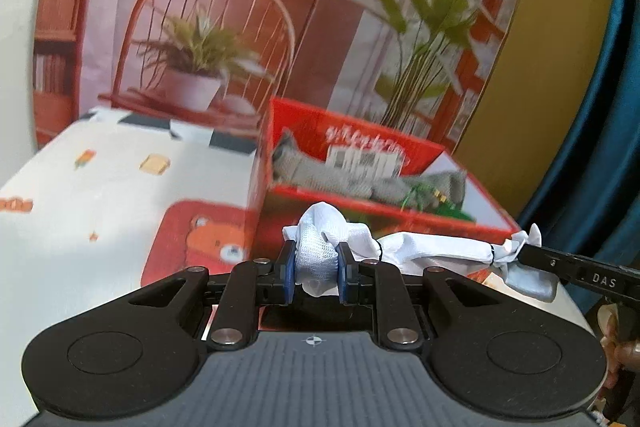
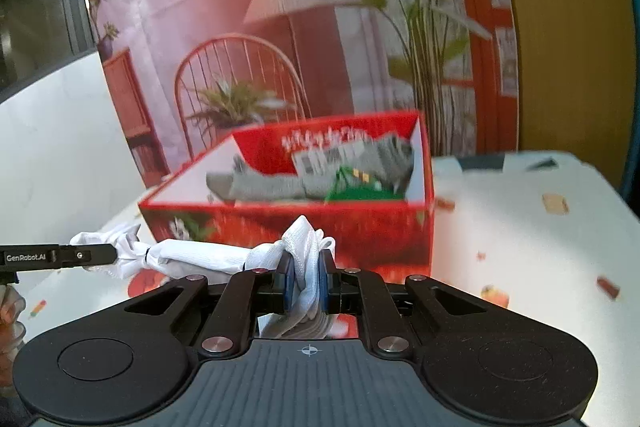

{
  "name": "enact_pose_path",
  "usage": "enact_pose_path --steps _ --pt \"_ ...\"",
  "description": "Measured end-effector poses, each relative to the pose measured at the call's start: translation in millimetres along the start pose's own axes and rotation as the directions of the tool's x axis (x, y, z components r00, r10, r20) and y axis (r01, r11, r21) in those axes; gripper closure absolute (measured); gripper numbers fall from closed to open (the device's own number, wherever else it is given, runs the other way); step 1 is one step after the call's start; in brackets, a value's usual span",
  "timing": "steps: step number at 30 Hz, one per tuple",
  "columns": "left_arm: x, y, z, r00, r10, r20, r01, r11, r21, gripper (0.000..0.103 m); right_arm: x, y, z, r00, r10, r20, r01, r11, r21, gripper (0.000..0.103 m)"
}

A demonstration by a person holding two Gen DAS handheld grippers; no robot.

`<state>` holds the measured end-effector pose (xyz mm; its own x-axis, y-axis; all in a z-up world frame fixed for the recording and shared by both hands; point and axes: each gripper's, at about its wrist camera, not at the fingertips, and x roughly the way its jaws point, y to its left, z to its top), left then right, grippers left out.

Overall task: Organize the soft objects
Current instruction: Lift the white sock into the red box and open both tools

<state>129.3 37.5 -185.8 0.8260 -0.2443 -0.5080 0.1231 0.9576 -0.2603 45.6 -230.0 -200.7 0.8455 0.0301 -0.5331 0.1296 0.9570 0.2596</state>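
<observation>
White sock bundle (image 1: 432, 247) is held by both ends, left claw (image 1: 316, 267) and right claw (image 2: 306, 279) clamped; long axis parallels the red box (image 2: 288, 227) wall just ahead.

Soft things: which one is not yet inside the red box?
The white cloth bundle, held stretched between both tongs in front of the red box; the grey socks already lie inside.

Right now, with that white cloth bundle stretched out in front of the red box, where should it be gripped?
At its two ends, one gripper from each side. The white cloth bundle is long and limp, so a middle grip would let it droop. Left gripper and right gripper already pinch opposite ends.
</observation>
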Motion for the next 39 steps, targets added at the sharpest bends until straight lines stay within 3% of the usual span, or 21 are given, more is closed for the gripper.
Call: enact_pose_path --steps 10,14,18,27,39 --pt "10.8 -12.2 40.2 0.999 -0.037 0.031 0.037 0.999 -0.003 0.082 8.1 -5.2 54.4 0.999 -0.003 0.049 0.007 0.998 -0.069 0.093" --pt "29.2 -16.0 53.8 0.999 -0.040 0.008 0.039 0.999 0.027 0.082 22.6 -6.9 73.7 1.000 0.000 0.031 0.003 0.995 -0.097 0.093" --pt "64.4 -16.4 65.1 0.996 -0.052 -0.073 0.055 0.998 0.041 0.082 48.6 -12.5 88.8 1.000 -0.007 -0.026 0.004 0.994 -0.114 0.093" --pt "135.8 -21.7 80.4 0.979 0.018 -0.205 0.005 0.994 0.108 0.082 105.6 -14.4 86.7 0.988 -0.082 -0.132 0.064 0.989 -0.132 0.093" --pt "169.1 -25.8 68.7 0.962 0.049 -0.268 -0.011 0.990 0.138 0.082 143.3 -24.0 77.3 0.970 -0.168 -0.175 0.138 0.976 -0.167 0.093"
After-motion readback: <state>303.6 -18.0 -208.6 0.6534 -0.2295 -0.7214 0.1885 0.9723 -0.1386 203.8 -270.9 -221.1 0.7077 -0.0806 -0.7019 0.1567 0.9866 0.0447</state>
